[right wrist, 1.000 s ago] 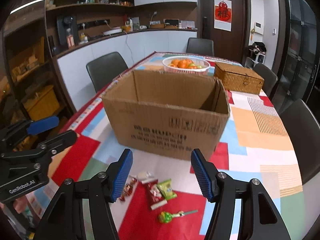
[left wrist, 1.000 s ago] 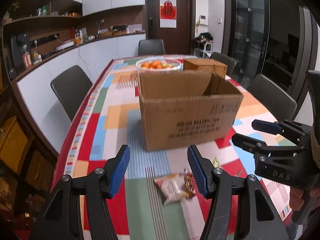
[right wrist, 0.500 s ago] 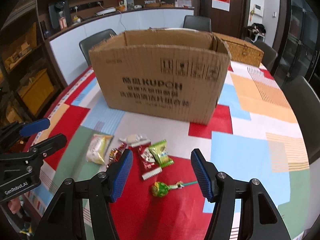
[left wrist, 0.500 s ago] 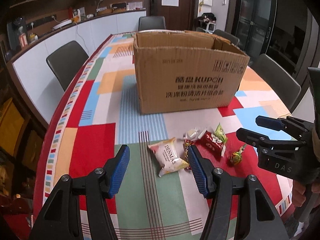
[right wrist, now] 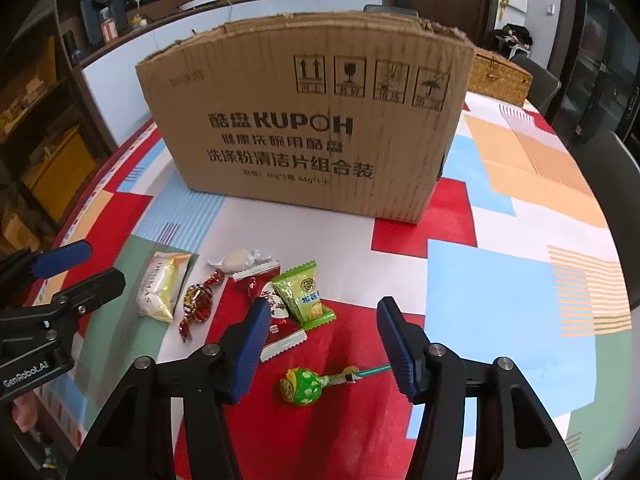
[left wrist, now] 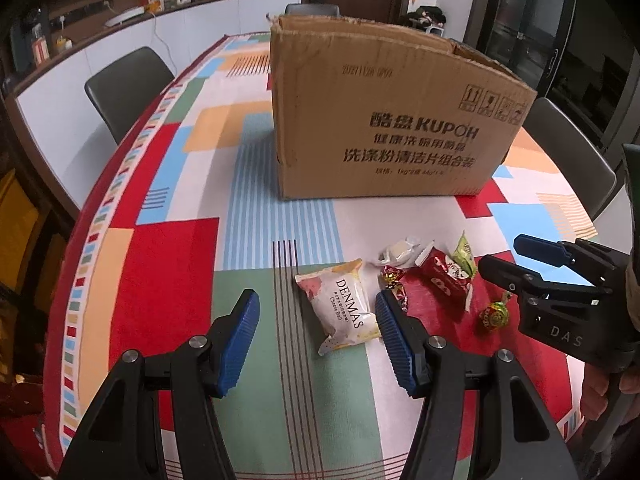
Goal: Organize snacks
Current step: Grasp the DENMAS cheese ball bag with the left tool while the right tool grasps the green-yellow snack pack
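Observation:
Several snacks lie on the patterned tablecloth in front of a tall cardboard box (left wrist: 384, 120) (right wrist: 312, 120). They are a white DENMAS bag (left wrist: 340, 306) (right wrist: 162, 284), a red-gold wrapped candy (left wrist: 394, 280) (right wrist: 198, 302), a white candy (left wrist: 402, 250), a red packet (left wrist: 444, 276), a green packet (right wrist: 304, 296) and a green lollipop (right wrist: 302, 386). My left gripper (left wrist: 315, 296) hangs open above the DENMAS bag without touching it. My right gripper (right wrist: 323, 302) hovers over the lollipop; its jaws are closing and grip nothing.
A wicker box (right wrist: 500, 76) stands behind the carton at the right. Dark chairs (left wrist: 128, 84) (left wrist: 568, 152) line both long sides of the table. A counter with small appliances runs along the left wall. A person's hand (left wrist: 600, 392) holds the right gripper.
Both grippers have sunk and tipped down toward the table, so the snacks look larger and nearer. The carton's inside and the fruit basket behind it have dropped out of sight. The right jaws stand slightly narrower.

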Demonstrator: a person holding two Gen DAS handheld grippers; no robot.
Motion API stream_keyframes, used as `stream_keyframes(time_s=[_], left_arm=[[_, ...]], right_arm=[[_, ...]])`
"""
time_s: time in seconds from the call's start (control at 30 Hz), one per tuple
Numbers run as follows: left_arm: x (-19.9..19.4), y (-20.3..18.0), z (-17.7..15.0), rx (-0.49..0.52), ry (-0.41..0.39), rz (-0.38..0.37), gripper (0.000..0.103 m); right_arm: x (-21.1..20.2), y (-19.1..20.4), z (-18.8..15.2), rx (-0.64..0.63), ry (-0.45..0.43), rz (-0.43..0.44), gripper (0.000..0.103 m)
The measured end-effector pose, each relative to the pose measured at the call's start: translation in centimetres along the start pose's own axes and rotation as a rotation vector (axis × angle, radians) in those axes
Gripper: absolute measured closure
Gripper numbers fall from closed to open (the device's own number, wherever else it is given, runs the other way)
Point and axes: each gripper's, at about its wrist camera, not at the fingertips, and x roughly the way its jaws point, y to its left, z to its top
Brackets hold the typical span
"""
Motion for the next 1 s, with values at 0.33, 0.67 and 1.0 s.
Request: stream_keyframes(time_s=[0.33, 0.67, 1.0], left_arm=[[2.5, 0.3, 0.3, -0.012, 0.058, -0.014, 0.044], [3.8, 0.2, 0.5, -0.025, 0.086, -0.059, 0.044], [4.3, -0.2, 0.2, -0.018, 0.108, -0.071, 0.053]], right_arm=[[1.9, -0.2, 0.5, -0.012, 0.036, 0.012, 0.053], [3.3, -0.4, 0.9, -0.009, 0.052, 0.035, 0.055], [3.9, -0.7, 0.9, -0.019, 0.097, 0.032, 0.064]])
